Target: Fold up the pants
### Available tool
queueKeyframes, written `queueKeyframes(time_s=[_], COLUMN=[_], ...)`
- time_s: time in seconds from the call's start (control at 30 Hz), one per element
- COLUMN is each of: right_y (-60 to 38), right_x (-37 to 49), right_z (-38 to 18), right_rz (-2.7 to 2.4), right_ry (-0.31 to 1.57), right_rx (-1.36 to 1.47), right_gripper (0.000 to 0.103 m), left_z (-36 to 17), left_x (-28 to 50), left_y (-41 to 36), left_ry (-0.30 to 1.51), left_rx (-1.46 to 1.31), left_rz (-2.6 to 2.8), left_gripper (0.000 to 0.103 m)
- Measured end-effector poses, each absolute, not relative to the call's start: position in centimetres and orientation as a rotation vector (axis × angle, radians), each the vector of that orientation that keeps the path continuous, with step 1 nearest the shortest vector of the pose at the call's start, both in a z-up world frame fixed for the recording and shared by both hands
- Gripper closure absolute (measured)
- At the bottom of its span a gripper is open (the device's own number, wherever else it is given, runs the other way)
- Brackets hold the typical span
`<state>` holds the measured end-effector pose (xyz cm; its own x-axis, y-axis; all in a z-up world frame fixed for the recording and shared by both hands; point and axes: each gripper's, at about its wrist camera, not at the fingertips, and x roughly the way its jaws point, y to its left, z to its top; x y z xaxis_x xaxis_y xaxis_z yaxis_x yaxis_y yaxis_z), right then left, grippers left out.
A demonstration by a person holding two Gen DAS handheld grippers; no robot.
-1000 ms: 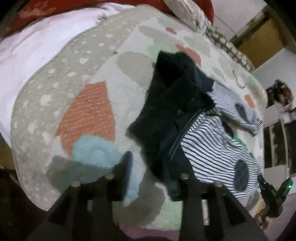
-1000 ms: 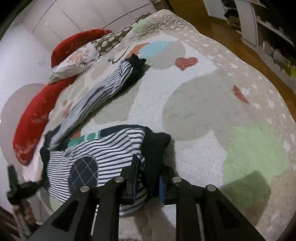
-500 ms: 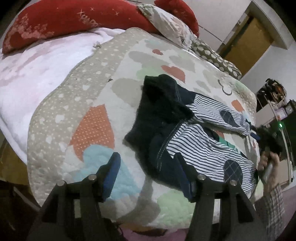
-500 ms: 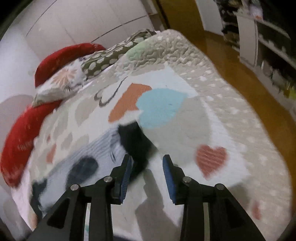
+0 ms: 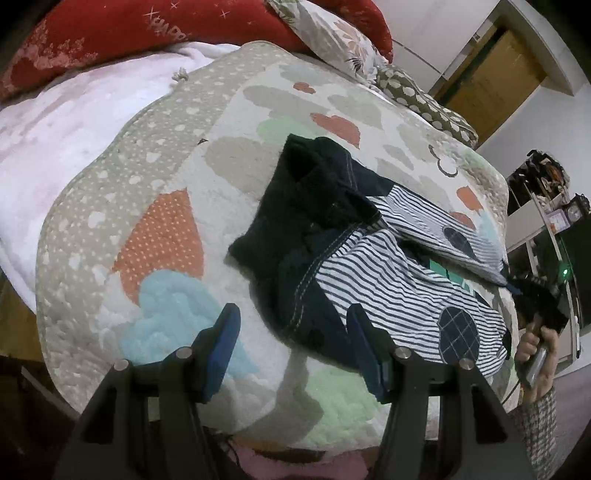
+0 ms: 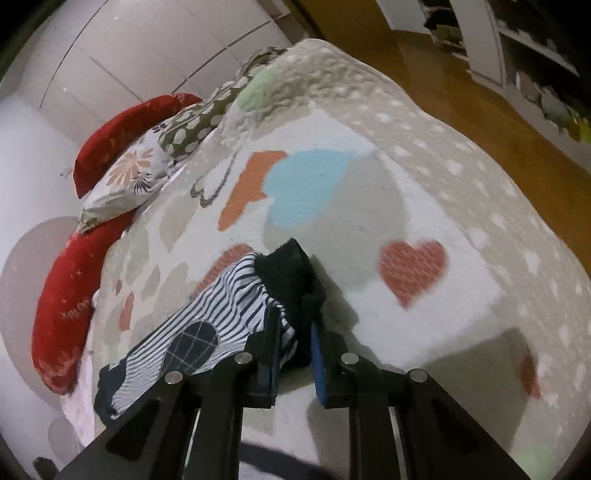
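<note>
On the quilt point(image 5: 155, 192), through my left wrist camera, I see the pants point(image 5: 388, 280) lying spread across the bed: a dark waistband end bunched toward the middle, two striped legs with dark checked knee patches running off to the right. My left gripper point(image 5: 295, 350) hangs just above the near edge of the bed with its jaws spread wide and nothing between them; the blue pads sit either side of the dark waistband corner without touching it. At the far right I see my right gripper point(image 5: 535, 299), held in my right hand point(image 5: 535, 350), at the cuff of the farther leg. A red pillow point(image 5: 110, 33) and a floral pillow point(image 5: 332, 33) lie along the head of the bed.

Through my right wrist camera, the right gripper's jaws are closed to a narrow gap on the dark cuff point(image 6: 291, 277) of one striped leg, with fabric pinched between the blue pads. That leg trails back to the left, its checked patch point(image 6: 192, 345) showing. A red heart point(image 6: 413, 271) on the quilt lies just to the right of the cuff.
</note>
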<state>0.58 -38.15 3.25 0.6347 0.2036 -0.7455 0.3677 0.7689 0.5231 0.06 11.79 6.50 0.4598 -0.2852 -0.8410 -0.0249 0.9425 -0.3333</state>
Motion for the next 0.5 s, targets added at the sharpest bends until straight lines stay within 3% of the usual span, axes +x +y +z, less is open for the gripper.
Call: queueKeyframes(time_s=[0.13,0.2,0.37,0.43,0.5], right_y=[-39.3,-39.6,-39.4,-39.2,-39.1], right_x=[-1.6,-3.0,-6.0,-7.3,-8.2], right_z=[1.4,1.7,5.5,7.6,9.2], right_rz=[-0.115,-0.117,-0.154,-0.167,-0.193], right_ry=[0.924,0.903,0.864,0.846,0.822], right_rx=[0.772,0.809,0.658,0.593,0.551], right_gripper=[0.078,0.068,0.066,0.058,0.038], left_z=[7.2,7.9,9.7,10.6,11.5], left_x=[-1.1,-1.9,-3.5,-4.2,-4.5], left_y=[11.8,12.0,13.6,14.1,14.2], left_ry=[1.073,1.057,1.009,0.987,0.97], left_rx=[-0.309,-0.302,-0.316,-0.321,-0.31], left_rz=[-0.172,-0.17,-0.152,-0.144,-0.143], left_gripper=[0.044,0.044,0.043,0.041,0.038])
